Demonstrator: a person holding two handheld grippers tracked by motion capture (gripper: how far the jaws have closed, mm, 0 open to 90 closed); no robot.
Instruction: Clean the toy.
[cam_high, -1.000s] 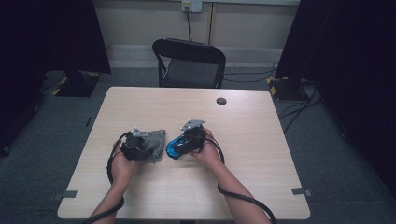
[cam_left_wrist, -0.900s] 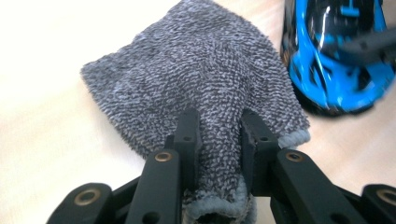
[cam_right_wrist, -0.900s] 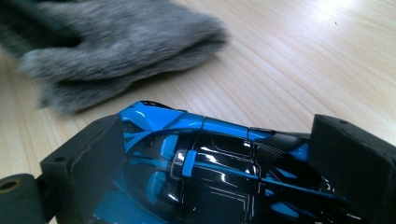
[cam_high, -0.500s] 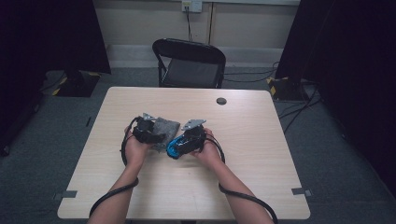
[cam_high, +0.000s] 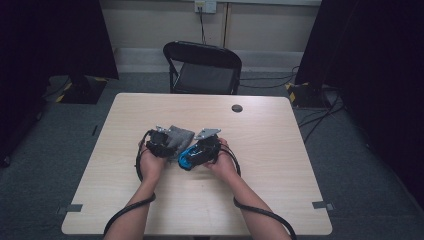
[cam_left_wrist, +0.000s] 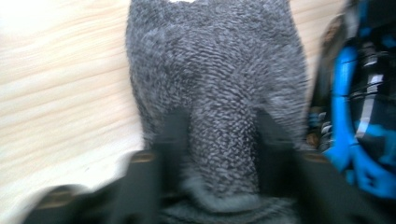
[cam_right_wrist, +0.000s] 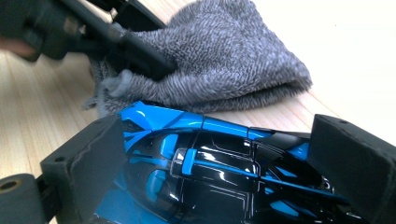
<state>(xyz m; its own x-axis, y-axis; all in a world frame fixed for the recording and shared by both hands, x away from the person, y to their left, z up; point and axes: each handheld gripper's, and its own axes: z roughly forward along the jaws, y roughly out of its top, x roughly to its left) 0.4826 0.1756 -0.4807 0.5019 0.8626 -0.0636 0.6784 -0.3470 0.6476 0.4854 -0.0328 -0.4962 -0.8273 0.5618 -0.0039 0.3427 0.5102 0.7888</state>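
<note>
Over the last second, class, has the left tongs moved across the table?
Yes. The left tongs, shut on the grey cloth, moved rightward and away from the table's near edge, toward the blue toy car.

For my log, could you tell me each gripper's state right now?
Left gripper: shut on the grey cloth.
Right gripper: shut on the blue toy car.

1. Your forearms are bare; no sleeves show.
2. Your left gripper (cam_high: 159, 141) is black, with a looping black cable.
3. Your right gripper (cam_high: 205, 148) is black too, topped by a grey three-cornered plate and trailing a black cable.
4. Its fingers (cam_right_wrist: 355, 161) are blocky matte-black pads with small round holes.
</note>
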